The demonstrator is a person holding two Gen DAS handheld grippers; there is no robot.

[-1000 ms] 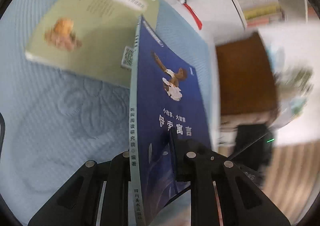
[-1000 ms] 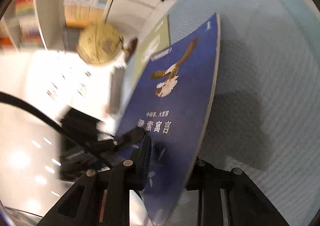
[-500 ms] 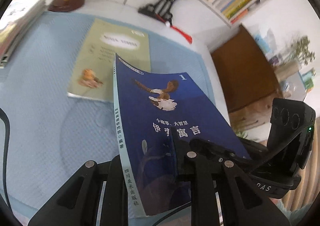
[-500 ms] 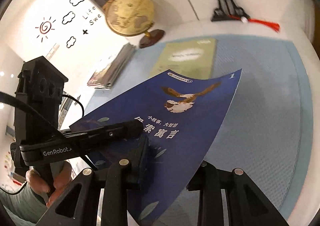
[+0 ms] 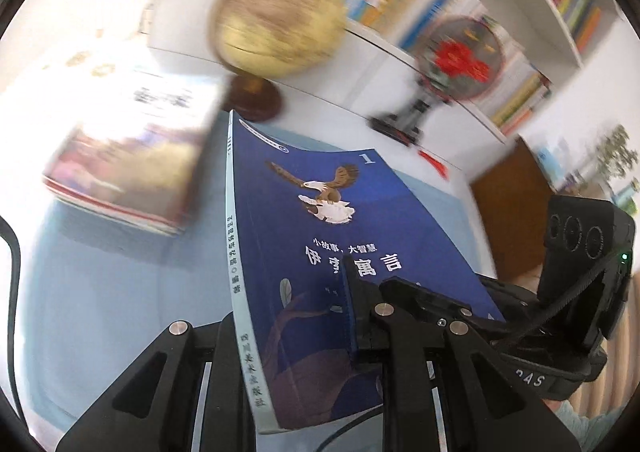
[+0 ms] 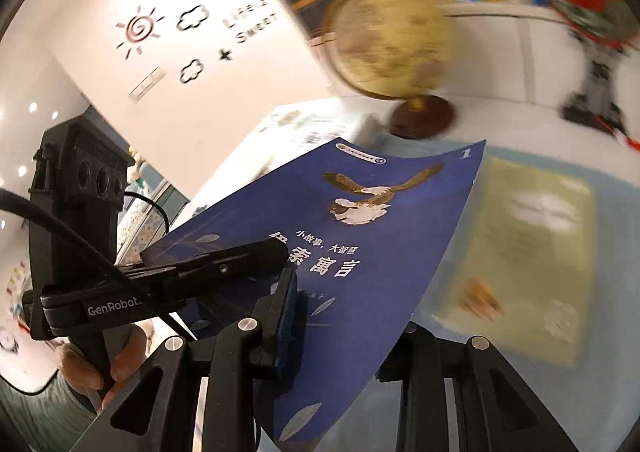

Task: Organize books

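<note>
Left wrist view: a pale blue mat [image 5: 100, 292] covers the work surface beneath everything else, and a white bookshelf [image 5: 500, 24] packed with coloured spines fills the blurred background. Held above the mat is the blue book [image 5: 320, 252], its cover showing an eagle, white Chinese title characters and the numeral 1; its pale grey-green spine faces left. A stack of books [image 5: 132, 164], blurred, lies on the mat to the left of the blue book. Behind it stands a yellow globe [image 5: 280, 20] on a dark brown round base, and to the right of that a round ornament with a red flower [image 5: 464, 60] on a black stand. The left gripper [image 5: 296, 332] is clamped on the lower end of the blue book at the spine side, one finger over the cover and the other behind the spine. The right gripper [image 5: 440, 312] enters from the right and pinches the book's lower right edge.

Right wrist view: the same blue book [image 6: 360, 252] is tilted above the mat [image 6: 400, 392], with a green book [image 6: 528, 252] lying flat on the mat to its right. The globe [image 6: 388, 40] and its base stand beyond the top edge of the cover. The right gripper [image 6: 344, 336] grips the book's lower edge between its two fingers. The left gripper [image 6: 216, 264] reaches in from the left, closed on the cover, with the person's hand [image 6: 104, 364] wrapped round its handle.
</note>
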